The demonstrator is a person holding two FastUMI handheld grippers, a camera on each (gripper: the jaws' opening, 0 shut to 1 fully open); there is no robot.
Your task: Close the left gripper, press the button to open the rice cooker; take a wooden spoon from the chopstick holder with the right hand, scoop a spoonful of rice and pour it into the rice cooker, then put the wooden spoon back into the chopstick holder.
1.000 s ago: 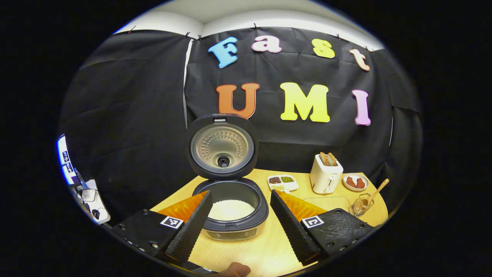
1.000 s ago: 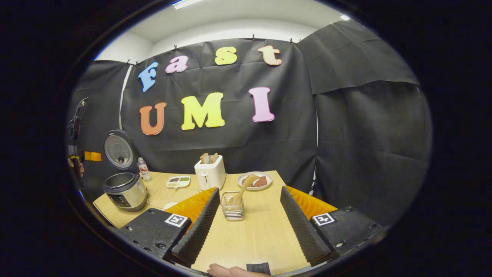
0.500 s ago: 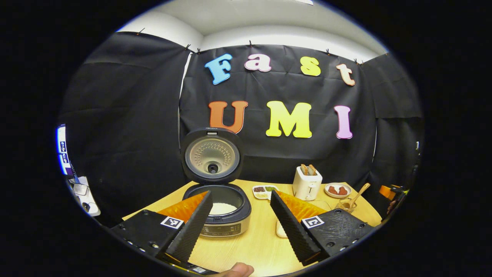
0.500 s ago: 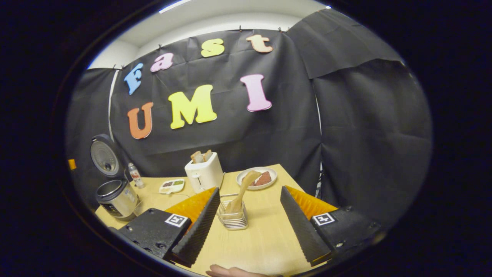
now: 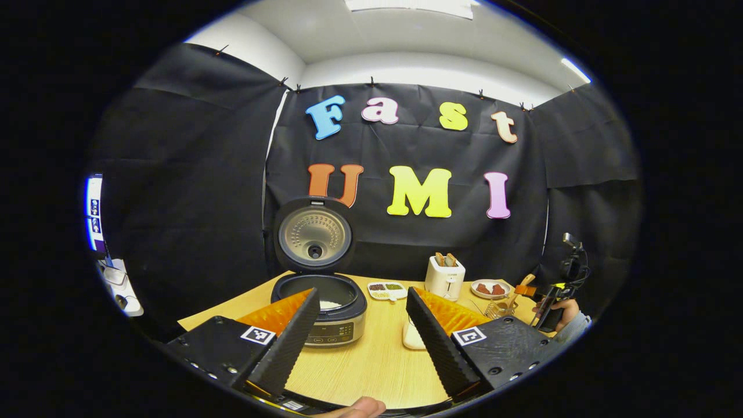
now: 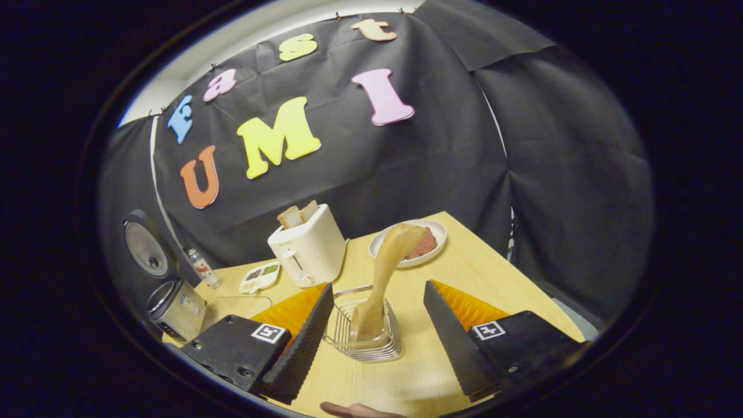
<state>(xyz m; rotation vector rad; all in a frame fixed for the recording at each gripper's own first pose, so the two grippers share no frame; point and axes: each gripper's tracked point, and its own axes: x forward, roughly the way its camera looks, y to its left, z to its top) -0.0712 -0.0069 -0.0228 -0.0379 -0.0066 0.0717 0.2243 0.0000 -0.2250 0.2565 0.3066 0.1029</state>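
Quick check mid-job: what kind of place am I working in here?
Likely a staged kitchen mock-up in a recording booth: a black cloth wall behind a wooden table holding a rice cooker and toaster.

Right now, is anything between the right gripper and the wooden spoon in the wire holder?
Nothing visible blocks it. The right gripper is open, and the pale wooden spoon stands tilted in the wire chopstick holder directly ahead between its fingers. The white toaster and round white plate sit farther back.

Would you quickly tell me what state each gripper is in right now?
Left gripper: open, holding nothing, facing the open rice cooker.
Right gripper: open, empty, either side of the chopstick holder with the wooden spoon.
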